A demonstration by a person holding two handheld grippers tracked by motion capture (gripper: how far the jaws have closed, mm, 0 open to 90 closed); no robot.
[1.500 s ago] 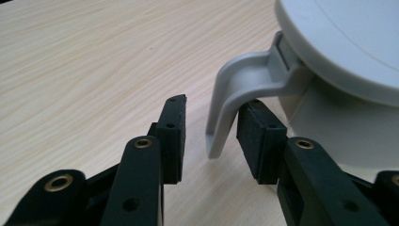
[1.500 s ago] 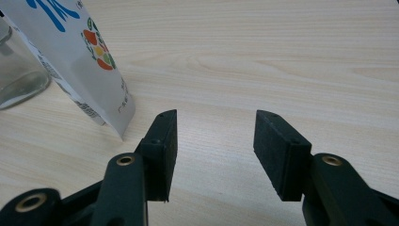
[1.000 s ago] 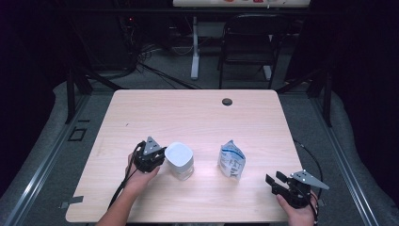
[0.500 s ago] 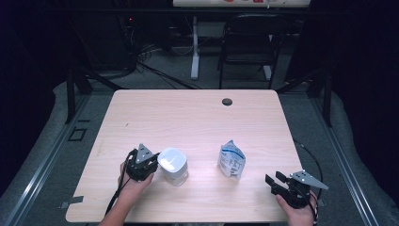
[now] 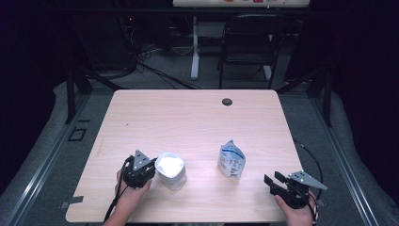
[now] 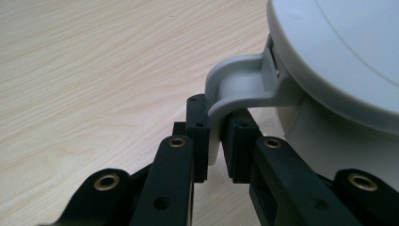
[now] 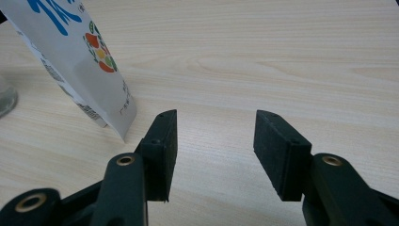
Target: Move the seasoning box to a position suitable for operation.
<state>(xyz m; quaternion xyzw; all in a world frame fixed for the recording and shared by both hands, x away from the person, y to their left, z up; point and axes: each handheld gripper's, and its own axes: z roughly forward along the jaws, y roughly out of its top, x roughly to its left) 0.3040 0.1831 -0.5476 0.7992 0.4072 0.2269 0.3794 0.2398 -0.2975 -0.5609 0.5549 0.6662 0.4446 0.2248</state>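
1. A pale wood-grain table (image 5: 188,122) stands in a dark workroom, with a black chair (image 5: 247,47), a white desk leg and loose cables on the grey floor beyond its far edge; a small round black cap (image 5: 227,101) sits near that far edge.

2. At the near left of the table, a person's hand holds the left gripper (image 5: 149,169), and a black cable trails from it towards the table's near edge.

3. Directly in front of that gripper, touching it, stands a white lidded container (image 5: 170,170), upright on the table.

4. In the left gripper view, the left gripper (image 6: 215,136) has its two black jaws drawn together on the container's grey curved handle (image 6: 237,87), which juts from under the white lid (image 6: 339,52); the handle's lower end sits pinched between the pads.

5. At the near right corner, a second hand holds the right gripper (image 5: 274,181), which rests close to the table edge with a grey plate on top.

6. In the right gripper view, the right gripper (image 7: 214,141) has its jaws spread wide with nothing between them, bare tabletop showing in the gap.

7. A white printed pouch (image 5: 231,160) stands ahead of and to the left of the right gripper, apart from it; its blue lettering and a coloured emblem (image 7: 99,52) show in the right gripper view.

8. The pouch and the container stand well apart, the container on the far side of the pouch from the right gripper.
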